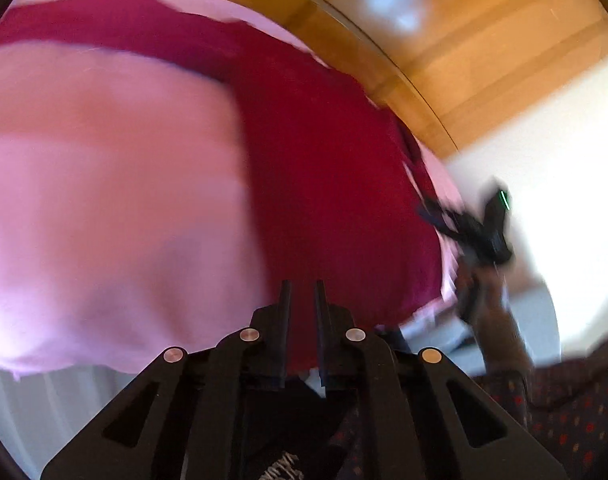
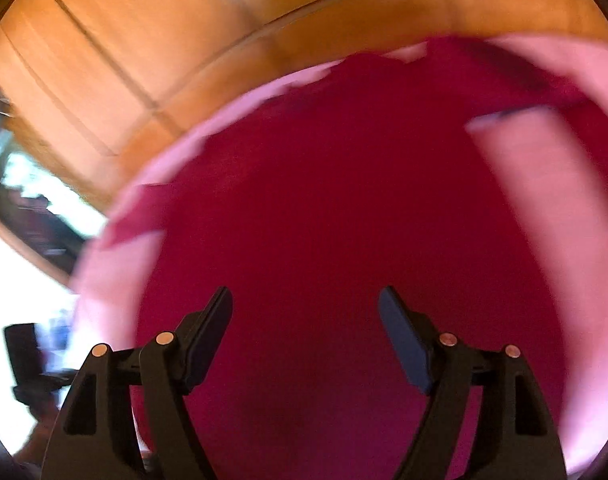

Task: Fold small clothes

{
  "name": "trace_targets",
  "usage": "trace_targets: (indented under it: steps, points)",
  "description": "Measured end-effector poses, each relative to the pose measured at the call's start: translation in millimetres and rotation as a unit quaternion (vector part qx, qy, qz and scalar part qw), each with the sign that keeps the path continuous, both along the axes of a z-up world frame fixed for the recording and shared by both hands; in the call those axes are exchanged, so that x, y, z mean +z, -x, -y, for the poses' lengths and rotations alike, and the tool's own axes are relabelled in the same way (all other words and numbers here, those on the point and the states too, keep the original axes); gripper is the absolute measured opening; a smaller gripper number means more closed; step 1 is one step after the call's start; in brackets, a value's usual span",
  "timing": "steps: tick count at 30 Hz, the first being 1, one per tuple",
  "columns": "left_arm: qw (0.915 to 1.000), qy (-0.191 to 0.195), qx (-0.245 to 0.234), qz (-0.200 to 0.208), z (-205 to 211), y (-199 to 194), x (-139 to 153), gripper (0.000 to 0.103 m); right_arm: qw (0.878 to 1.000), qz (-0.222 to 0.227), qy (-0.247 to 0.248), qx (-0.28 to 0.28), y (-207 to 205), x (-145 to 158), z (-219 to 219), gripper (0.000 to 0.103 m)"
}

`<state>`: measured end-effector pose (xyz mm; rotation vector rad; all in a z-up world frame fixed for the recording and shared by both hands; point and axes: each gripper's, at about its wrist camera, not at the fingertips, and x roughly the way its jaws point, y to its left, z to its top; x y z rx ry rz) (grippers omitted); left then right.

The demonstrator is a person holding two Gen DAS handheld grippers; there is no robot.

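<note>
A crimson garment (image 1: 324, 168) lies spread on a pink cloth (image 1: 104, 200), and a broad pink fold covers its left part. My left gripper (image 1: 302, 292) is at the garment's near edge; its fingers stand almost together, with crimson cloth filling the narrow slit between them. In the right wrist view the same crimson garment (image 2: 324, 208) fills the middle, with a pink strip (image 2: 544, 184) lying across its right side. My right gripper (image 2: 306, 304) hovers over it, open, with nothing between its pads. That right gripper (image 1: 476, 232) also shows as a blur at the garment's right edge.
The cloths rest on a round wooden table (image 1: 444, 52) whose rim (image 2: 152, 120) curves close behind them. Bright white floor (image 1: 544, 140) lies beyond the edge. A person's dark patterned clothing (image 1: 576, 420) is at the lower right. Both views are motion-blurred.
</note>
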<state>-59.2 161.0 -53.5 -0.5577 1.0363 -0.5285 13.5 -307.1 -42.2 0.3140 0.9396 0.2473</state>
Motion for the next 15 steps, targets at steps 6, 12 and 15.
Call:
trace_targets:
  steps: [6, 12, 15]
  points:
    - [0.9984, 0.033, 0.029, -0.036, 14.1, -30.6, -30.6, 0.053, 0.995, -0.035, 0.073, -0.058, 32.7, -17.5, 57.6, 0.074]
    - [0.9977, -0.06, -0.029, -0.012, 57.3, -44.2, -32.6, 0.011, 0.993, -0.043, 0.101, -0.033, 53.6, -20.6, 47.2, 0.015]
    - [0.9951, -0.089, -0.042, 0.01, 46.8, -36.2, -17.6, 0.009, 0.995, -0.036, 0.096, -0.013, 65.9, -10.4, 50.8, 0.008]
